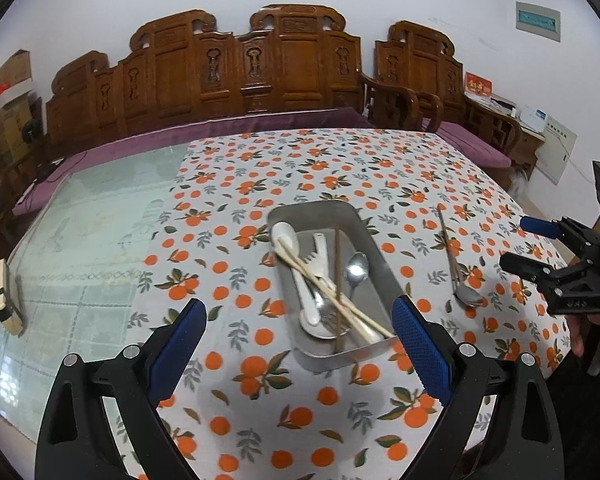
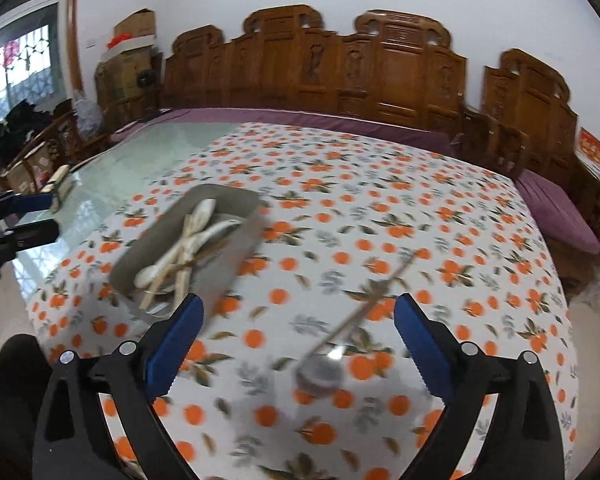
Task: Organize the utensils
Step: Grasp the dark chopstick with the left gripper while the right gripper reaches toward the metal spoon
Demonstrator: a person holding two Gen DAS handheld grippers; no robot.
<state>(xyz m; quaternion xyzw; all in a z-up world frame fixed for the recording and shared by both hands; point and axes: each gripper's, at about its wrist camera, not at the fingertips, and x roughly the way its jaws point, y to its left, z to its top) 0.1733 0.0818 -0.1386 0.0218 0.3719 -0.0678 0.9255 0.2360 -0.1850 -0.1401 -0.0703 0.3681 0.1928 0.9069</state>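
Note:
A metal tray (image 1: 320,210) sits mid-table on the orange-print cloth (image 1: 260,380). It holds white spoons (image 1: 286,236), pale chopsticks (image 1: 332,292), a dark chopstick, a metal spoon (image 1: 357,268) and a fork. My left gripper (image 1: 298,306) hovers open over the tray's near end with nothing between its fingers. To the tray's right, a metal spoon (image 1: 466,296) and a thin stick (image 1: 446,236) lie on the cloth. My right gripper (image 2: 299,301) stands wide open and empty just above that spoon (image 2: 318,372). This view is blurred. The tray (image 2: 236,248) lies to its left.
Bare glass tabletop (image 1: 92,240) lies left of the cloth, with a small wooden block (image 1: 6,304) near its edge. A carved wooden bench (image 1: 260,72) with a purple cushion runs behind the table. The table's right edge is close to the right gripper (image 1: 514,240).

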